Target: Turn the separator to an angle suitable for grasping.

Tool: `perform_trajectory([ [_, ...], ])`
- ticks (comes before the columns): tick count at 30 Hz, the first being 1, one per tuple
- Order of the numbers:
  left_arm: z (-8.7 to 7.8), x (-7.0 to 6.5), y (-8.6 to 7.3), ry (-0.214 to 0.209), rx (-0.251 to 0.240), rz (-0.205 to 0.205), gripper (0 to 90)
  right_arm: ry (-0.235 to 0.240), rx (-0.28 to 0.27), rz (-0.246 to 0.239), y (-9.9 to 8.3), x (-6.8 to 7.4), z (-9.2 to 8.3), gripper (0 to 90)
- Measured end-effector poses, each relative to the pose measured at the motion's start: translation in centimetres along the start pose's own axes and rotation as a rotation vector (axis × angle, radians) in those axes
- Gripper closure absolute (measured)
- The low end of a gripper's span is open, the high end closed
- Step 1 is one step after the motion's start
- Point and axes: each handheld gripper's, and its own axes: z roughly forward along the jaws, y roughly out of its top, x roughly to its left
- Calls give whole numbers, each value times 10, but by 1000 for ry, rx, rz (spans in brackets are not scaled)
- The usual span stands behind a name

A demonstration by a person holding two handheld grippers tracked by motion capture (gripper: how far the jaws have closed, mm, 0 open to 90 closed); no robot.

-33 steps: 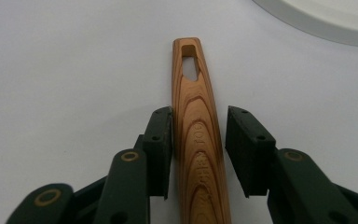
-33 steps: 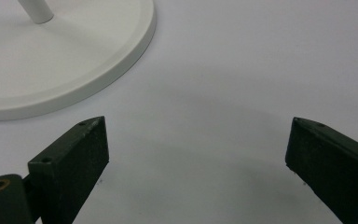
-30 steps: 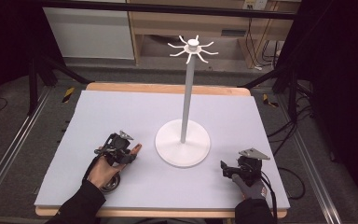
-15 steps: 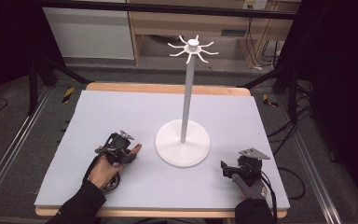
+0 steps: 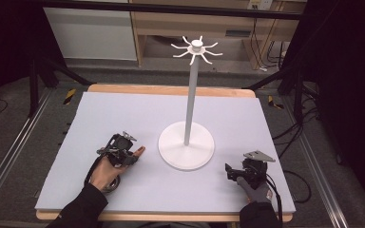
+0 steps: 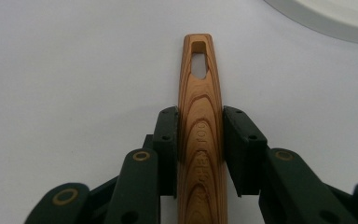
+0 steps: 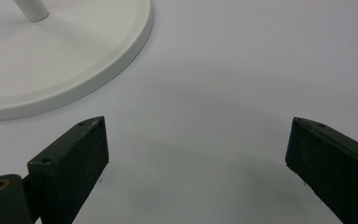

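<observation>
**Room around the bench**

Dim surroundings, dark at both sides. Grey floor (image 5: 24, 142) with metal rails (image 5: 7, 156) flanking the wooden-edged table (image 5: 171, 89). Pale wooden shelving (image 5: 228, 23) and a white panel (image 5: 90, 33) behind. Black cables (image 5: 290, 135) trailing right.

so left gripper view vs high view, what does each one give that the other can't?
Left gripper view alone: the wooden handle close up, its hanging slot near the tip, grain and stamped lettering, with both pads pressed against its sides.

High view alone: the stand's pole and hooked top, the right gripper resting apart on the mat, and the person's hands.

Shared: the left gripper, the handle's tip poking out toward the stand's round base, and the pale mat.
</observation>
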Motion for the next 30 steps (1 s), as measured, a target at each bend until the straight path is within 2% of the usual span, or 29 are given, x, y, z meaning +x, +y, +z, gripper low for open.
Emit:
perform_trajectory([
  [4,-1,0,0,-4,-6,-3,668,-2,-1,-4,0,0,0,62],
  [11,-15,-1,0,-7,-64,-1,669,-4,1,-4,0,0,0,62],
  [20,-20,3,-1,-21,-84,-17,671,-2,0,-1,0,0,0,62],
  [30,-41,6,-2,-40,-164,-41,672,-5,0,-4,0,0,0,62],
])
